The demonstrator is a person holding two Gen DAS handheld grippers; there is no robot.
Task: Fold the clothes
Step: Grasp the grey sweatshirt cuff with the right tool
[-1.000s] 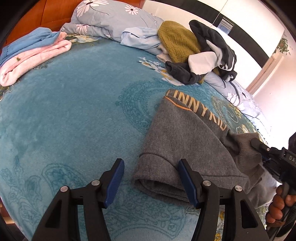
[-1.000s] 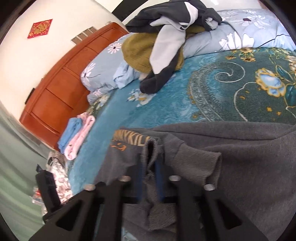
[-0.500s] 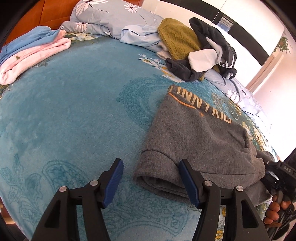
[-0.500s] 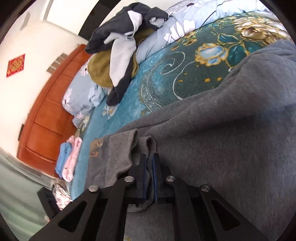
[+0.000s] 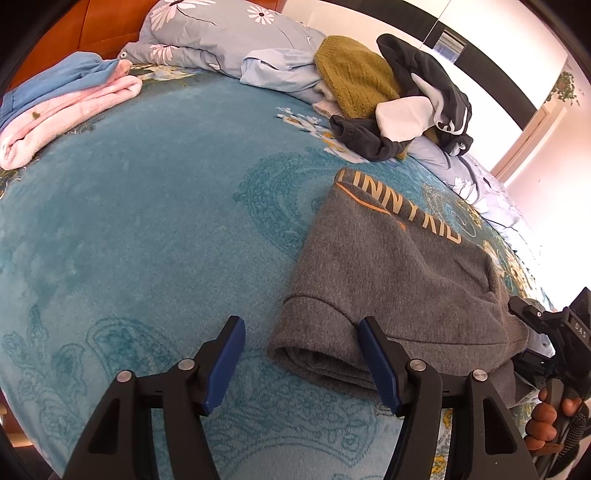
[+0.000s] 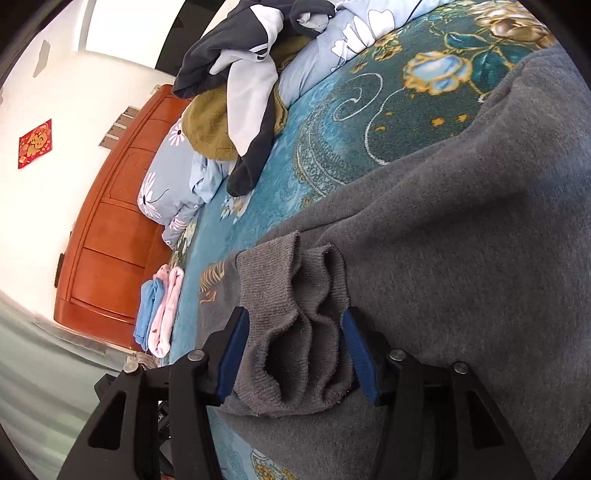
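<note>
A grey sweatshirt (image 5: 388,266) with tan lettering lies folded on the teal bedspread (image 5: 147,221). My left gripper (image 5: 301,363) is open, low over the bed, its right finger beside the sweatshirt's near folded corner. My right gripper (image 6: 295,352) is open, its blue pads on either side of the ribbed grey cuff (image 6: 295,325), which lies loose between them on the sweatshirt (image 6: 461,221). The right gripper also shows at the right edge of the left wrist view (image 5: 517,306).
A pile of unfolded clothes, olive knit (image 5: 354,81) and dark jacket (image 5: 424,92), lies at the far side against floral bedding (image 5: 207,33). Folded pink and blue garments (image 5: 62,103) sit at the far left. A wooden headboard (image 6: 110,240) stands behind.
My right gripper laid the sleeve cuff down onto the sweatshirt and opened, releasing it. The left gripper stayed open and hardly moved.
</note>
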